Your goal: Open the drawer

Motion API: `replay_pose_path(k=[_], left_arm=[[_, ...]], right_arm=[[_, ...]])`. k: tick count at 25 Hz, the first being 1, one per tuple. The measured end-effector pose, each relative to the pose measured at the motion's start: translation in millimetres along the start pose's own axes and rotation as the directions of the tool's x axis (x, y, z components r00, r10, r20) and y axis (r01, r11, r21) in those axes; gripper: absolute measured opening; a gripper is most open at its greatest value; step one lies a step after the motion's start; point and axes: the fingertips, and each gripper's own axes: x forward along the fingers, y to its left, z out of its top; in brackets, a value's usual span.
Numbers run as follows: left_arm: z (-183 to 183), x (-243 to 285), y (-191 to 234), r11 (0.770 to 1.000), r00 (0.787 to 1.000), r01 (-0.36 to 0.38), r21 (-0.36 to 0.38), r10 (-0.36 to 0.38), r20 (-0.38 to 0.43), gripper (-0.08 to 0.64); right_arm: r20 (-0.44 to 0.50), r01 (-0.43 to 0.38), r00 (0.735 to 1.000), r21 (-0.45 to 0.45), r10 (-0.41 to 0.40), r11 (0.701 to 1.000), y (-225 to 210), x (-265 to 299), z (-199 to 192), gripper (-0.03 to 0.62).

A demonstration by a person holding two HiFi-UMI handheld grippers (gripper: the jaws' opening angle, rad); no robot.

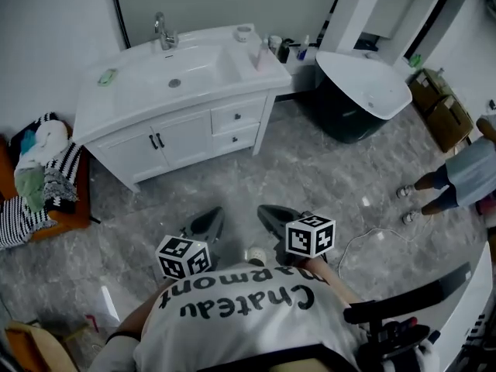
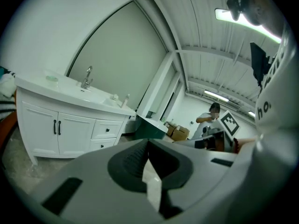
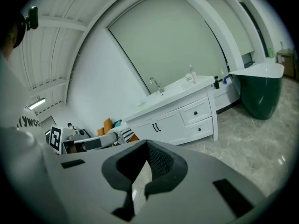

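Not at the vanity (image 1: pixel 116 103) yet. Both drawers sit at its right end, right of the doors (image 1: pixel 186 136): upper drawer (image 1: pixel 252 111) just under the worktop (image 1: pixel 256 72), lower drawer (image 1: pixel 246 136) directly below it. Both look fully shut, faces flush with the frame. Each has one small dark knob (image 1: pixel 238 116) centred on its face, and that looks like the only thing to pull on. The task doesn't say which drawer. The upper one is the easier reach from standing height, so I'd guess that one. Left gripper (image 1: pixel 214 212) and right gripper (image 1: pixel 265 208) are held low in front of the person's body, side by side, both pointing towards the vanity and slightly down, well apart from it with bare floor (image 1: pixel 310 169) in between. That reads as a carry pose for the approach, not a reach. Fingers are closed on both, with only a thin sliver of light at the pads and nothing held. The right gripper view has the drawers up and to the right of its fingers. The left gripper view has them off to the left, so the right gripper is probably the one that takes the knob. Next it needs to close the gap, spread the fingers enough to straddle the knob, clamp, then pull straight back along the drawer's travel. Risk: the knob is small and round, so a shallow pinch could slip off. A second person (image 1: pixel 461 178) stands far right, clear of the path.
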Motion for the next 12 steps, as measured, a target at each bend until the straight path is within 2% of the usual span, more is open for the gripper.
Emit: replay_pose_path(k=[6,12], left_arm=[[16.3,43.5,4.6,0.996,0.995,-0.081,-0.04,0.083,0.053,0.009],[16.8,72.9,17.9,0.981,0.979,-0.171,-0.088,0.18,0.101,0.009]], right_arm=[[-0.029,-0.064,0.998,-0.052,0.063,0.997,-43.0,7.1,43.3,0.011],[-0.074,-0.132,0.989,-0.097,0.125,0.986,-73.0,17.7,63.8,0.011]])
